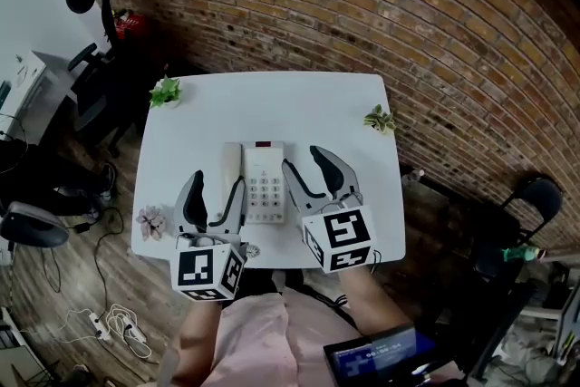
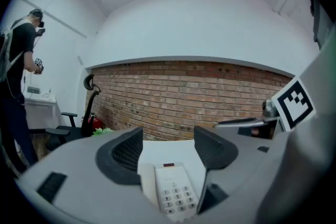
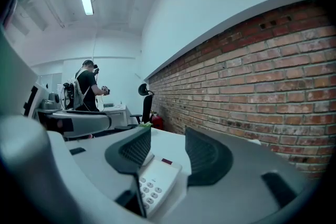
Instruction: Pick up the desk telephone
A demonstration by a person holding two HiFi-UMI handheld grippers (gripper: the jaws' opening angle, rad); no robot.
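left gripper (image 1: pixel 217 190), right gripper (image 1: pixel 305 160) both spread, flanking desk telephone (image 1: pixel 265 181), bystander (image 3: pixel 89 86) unseen overhead

Two hand-held grippers reach forward side by side, away from the person's body. The left gripper (image 1: pixel 217 186) points ahead, nearly level, with its two jaws standing apart. The right gripper (image 1: pixel 304 160) is near it, its jaws also apart, and it angles slightly inward toward the left one. Each gripper has a marker cube (image 1: pixel 337 238) at its back. Bare forearms (image 1: pixel 370 304) extend behind the cubes.
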